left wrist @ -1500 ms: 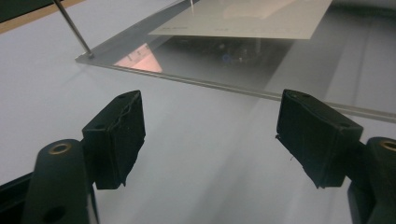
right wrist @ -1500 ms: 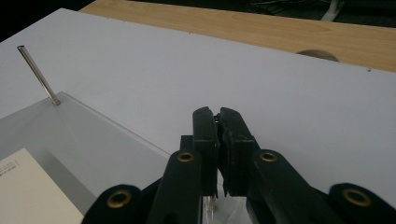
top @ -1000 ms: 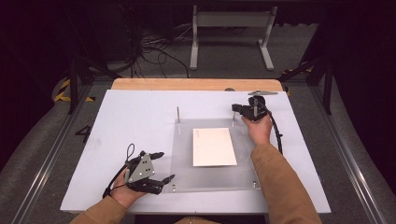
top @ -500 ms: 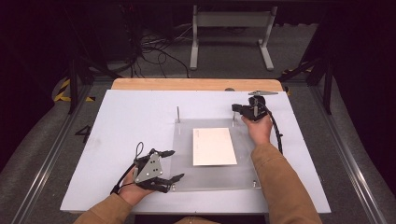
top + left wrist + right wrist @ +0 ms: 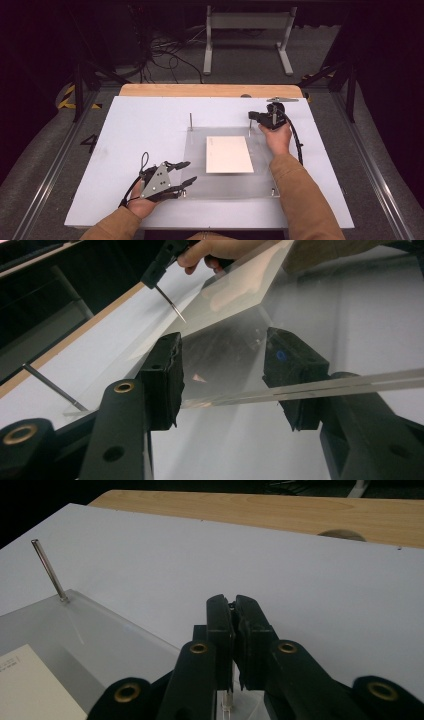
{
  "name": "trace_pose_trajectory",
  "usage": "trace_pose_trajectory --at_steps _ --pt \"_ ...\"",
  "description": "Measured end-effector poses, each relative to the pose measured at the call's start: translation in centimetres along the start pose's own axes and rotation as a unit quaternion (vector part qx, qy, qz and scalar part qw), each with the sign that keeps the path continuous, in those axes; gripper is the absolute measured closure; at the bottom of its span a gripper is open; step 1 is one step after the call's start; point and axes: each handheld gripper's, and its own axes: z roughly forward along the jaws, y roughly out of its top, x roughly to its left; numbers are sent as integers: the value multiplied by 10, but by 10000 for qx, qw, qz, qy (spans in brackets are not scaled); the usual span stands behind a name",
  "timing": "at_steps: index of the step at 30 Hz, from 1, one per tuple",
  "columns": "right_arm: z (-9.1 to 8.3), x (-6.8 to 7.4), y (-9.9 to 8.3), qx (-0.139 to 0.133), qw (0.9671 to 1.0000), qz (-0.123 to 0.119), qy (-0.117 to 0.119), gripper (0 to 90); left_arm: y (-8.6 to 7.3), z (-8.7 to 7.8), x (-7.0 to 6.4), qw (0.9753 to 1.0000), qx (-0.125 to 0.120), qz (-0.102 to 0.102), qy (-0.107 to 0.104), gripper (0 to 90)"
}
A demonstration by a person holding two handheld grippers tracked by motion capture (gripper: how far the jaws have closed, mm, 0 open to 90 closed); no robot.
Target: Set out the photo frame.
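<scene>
Over the last second the left gripper (image 5: 184, 175) moves from the bare white tabletop (image 5: 140, 125) toward the near left corner of the clear, square acrylic plate (image 5: 197, 165); its black jaws now stand released on either side of that corner, the plate's edge running between the two pads in the left gripper view without being pinched. The right gripper (image 5: 252, 117) holds the same place throughout, its jaws clenched on the thin upright metal pin (image 5: 249, 131) at the plate's far right corner; in the right gripper view the pin's lower end shows just below the closed pads. The shift suggests that the left hand is about to take hold of the plate's near edge while the right steadies the far pin, probably to lift or seat the plate; the grasp is not yet made. The plate lies flat at the middle of the tabletop, transparent with faintly frosted, reflective faces and a small fastener (image 5: 272, 190) at its near right corner. A second upright metal pin (image 5: 190, 121) rises at its far left corner, untouched. A cream rectangular sheet of paper (image 5: 229, 154) lies centred at the plate, whether beneath or on top cannot be told. A light wooden board (image 5: 210, 90) borders the table's far edge.
</scene>
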Motion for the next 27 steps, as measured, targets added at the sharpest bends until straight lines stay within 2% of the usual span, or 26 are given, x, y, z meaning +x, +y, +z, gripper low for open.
trace_pose_trajectory --at_steps 4,6,8,11,13,15,19,20,21,22,27 --pt "-1 0 0 -6 10000 -23 6 851 1 -1 2 10000 -38 -69 19 508" --pt "-1 2 0 16 10000 -55 -33 845 1 -2 3 9999 -28 -146 43 508" --pt "-3 5 1 45 9999 -28 -151 831 2 -2 5 9999 -16 -136 57 508" --pt "-6 11 3 41 9995 -136 -284 748 2 -4 8 9997 -30 -234 60 507" --pt "-11 12 4 -59 9997 -72 -208 675 3 -4 9 9997 -2 -231 56 508" --pt "-14 14 4 -67 9997 -140 -212 629 3 -4 10 9998 1 -216 52 507" --pt "-28 22 4 -101 9984 -490 -251 531 4 -5 12 9997 2 -251 56 508" --pt "-28 22 4 -101 9984 -490 -251 531 4 -5 12 9997 2 -251 56 507" --pt "-33 24 4 -130 9978 -588 -270 505 5 -6 13 9996 7 -290 55 507" --pt "-40 26 3 -202 9967 -731 -297 485 5 -6 13 9995 2 -297 66 506" --pt "-74 36 0 -457 9948 -898 -170 408 6 -7 16 9995 10 -326 51 505"
